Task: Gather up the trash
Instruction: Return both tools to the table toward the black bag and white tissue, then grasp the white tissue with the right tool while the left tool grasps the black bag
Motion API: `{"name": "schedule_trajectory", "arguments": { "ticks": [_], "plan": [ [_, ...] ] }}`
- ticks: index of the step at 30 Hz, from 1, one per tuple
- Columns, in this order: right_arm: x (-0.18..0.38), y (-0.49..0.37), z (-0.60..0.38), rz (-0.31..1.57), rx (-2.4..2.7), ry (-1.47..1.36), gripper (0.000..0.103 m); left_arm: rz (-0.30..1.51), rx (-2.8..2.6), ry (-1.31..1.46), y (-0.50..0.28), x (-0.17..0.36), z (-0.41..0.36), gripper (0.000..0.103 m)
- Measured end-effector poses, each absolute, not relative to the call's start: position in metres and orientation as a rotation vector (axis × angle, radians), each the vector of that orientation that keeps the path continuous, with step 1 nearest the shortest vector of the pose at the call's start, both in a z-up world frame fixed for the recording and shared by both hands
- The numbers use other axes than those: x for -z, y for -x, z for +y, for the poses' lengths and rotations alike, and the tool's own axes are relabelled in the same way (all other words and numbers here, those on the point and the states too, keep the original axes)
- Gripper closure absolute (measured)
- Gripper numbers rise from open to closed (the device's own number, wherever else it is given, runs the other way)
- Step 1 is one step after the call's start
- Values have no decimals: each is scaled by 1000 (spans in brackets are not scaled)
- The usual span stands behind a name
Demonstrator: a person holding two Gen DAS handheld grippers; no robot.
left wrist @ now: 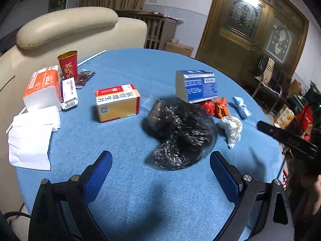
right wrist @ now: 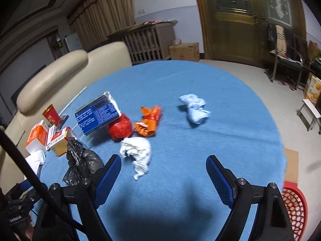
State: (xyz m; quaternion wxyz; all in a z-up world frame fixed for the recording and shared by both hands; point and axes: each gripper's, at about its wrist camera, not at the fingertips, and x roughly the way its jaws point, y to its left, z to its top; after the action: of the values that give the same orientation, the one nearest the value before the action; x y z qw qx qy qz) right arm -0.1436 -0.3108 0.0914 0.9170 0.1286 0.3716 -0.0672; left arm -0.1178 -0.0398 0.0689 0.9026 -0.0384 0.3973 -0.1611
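Note:
Trash lies on the round blue table (left wrist: 128,180). A crumpled black bag (left wrist: 178,134) sits just ahead of my open, empty left gripper (left wrist: 160,160); it also shows in the right wrist view (right wrist: 84,160). A white wad (right wrist: 137,150), an orange wrapper (right wrist: 149,121), a red wad (right wrist: 120,127) and a pale blue wad (right wrist: 195,108) lie ahead of my open, empty right gripper (right wrist: 163,165). The white wad (left wrist: 230,127) is nearest its left finger.
A blue box (left wrist: 197,86) leans on the red wad. A yellow medicine box (left wrist: 118,102), tissue pack (left wrist: 43,88), red cup (left wrist: 68,63) and napkins (left wrist: 32,136) stand left. A cream sofa (left wrist: 66,24) is behind. A red basket (right wrist: 295,206) sits on the floor at right.

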Motion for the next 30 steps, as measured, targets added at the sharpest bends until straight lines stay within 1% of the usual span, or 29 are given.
{"name": "schedule_trajectory", "arguments": {
  "ticks": [8,14,15,19,20,21,22,23,26,30],
  "plan": [
    [-61,92,-291,867,128,-209,15,829,312,112,108,-68,-38,5],
    [-46,69,-283,898,114,-181,16,846,316,122,96,-65,-46,5],
    [-45,67,-282,901,111,-179,20,846,315,119,95,-65,-48,5],
    [-37,57,-277,918,81,-188,28,857,321,105,87,-62,-58,5],
    [-36,55,-277,921,75,-189,33,858,319,101,86,-62,-59,5],
    [-34,53,-276,922,67,-191,43,859,317,96,85,-62,-61,5],
    [-32,52,-276,924,59,-197,49,860,316,95,84,-61,-62,5],
    [-30,50,-276,929,48,-204,59,863,316,94,83,-61,-64,6],
    [-29,50,-277,920,30,-215,61,867,313,88,81,-59,-68,5],
    [-36,65,-281,892,33,-233,61,883,315,86,76,-56,-78,5]
  ]
}}
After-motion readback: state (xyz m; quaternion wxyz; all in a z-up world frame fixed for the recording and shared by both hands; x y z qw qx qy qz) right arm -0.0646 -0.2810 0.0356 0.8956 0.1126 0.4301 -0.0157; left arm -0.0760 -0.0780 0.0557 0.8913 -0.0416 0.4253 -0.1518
